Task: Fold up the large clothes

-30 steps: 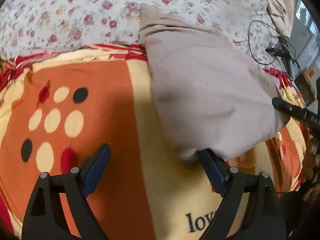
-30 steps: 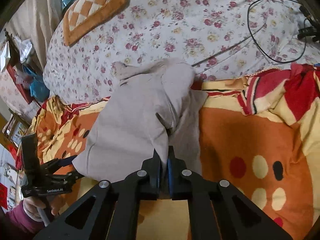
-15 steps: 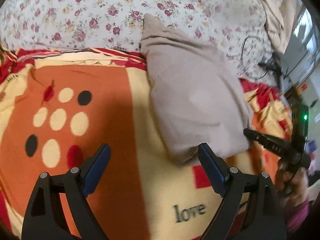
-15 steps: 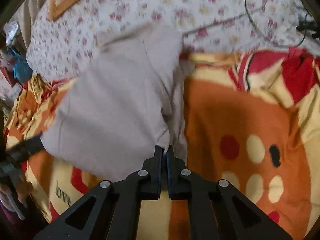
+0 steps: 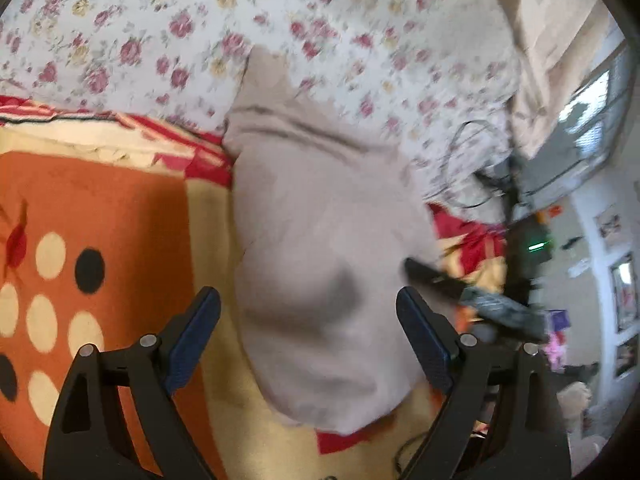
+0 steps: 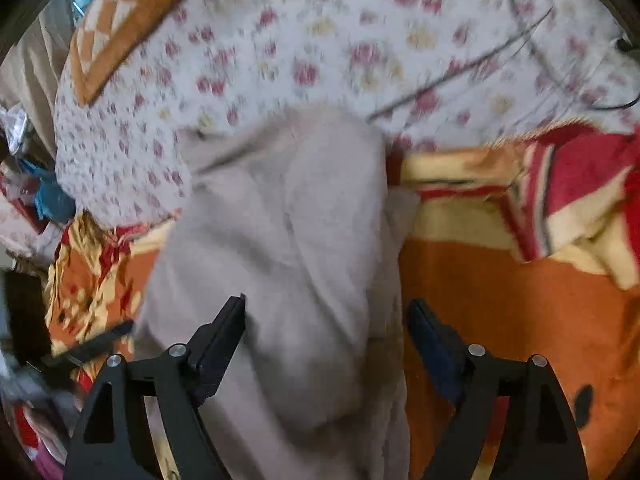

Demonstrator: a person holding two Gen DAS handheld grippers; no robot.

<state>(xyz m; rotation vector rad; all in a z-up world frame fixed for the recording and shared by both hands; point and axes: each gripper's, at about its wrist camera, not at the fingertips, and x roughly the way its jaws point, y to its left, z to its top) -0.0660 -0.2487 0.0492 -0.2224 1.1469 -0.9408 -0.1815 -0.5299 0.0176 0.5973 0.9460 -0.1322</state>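
A folded beige-grey garment [image 5: 320, 220] lies on the orange and yellow blanket [image 5: 120, 208], its far end reaching onto the floral sheet. My left gripper [image 5: 308, 304] hovers open over the garment's near end, and its blue pads do not touch the cloth. In the right wrist view the same garment [image 6: 288, 220] runs up the middle. My right gripper [image 6: 328, 308] is opening above it, with cloth below the gap and no pad pressing on it. One dark finger [image 5: 432, 276] of the right gripper shows blurred at the garment's right edge.
A floral sheet [image 6: 360, 40] covers the far part of the bed, with a black cable [image 6: 460, 68] lying across it. An orange checked cushion [image 6: 120, 20] sits at the far left. The blanket's red-striped edge [image 6: 580, 184] is bunched at the right. Clutter lies beyond the bed's left side.
My right gripper has gone from shut on a fold of the garment to wide apart, letting the cloth go. The left gripper swung right, so the garment now lies between its fingers.
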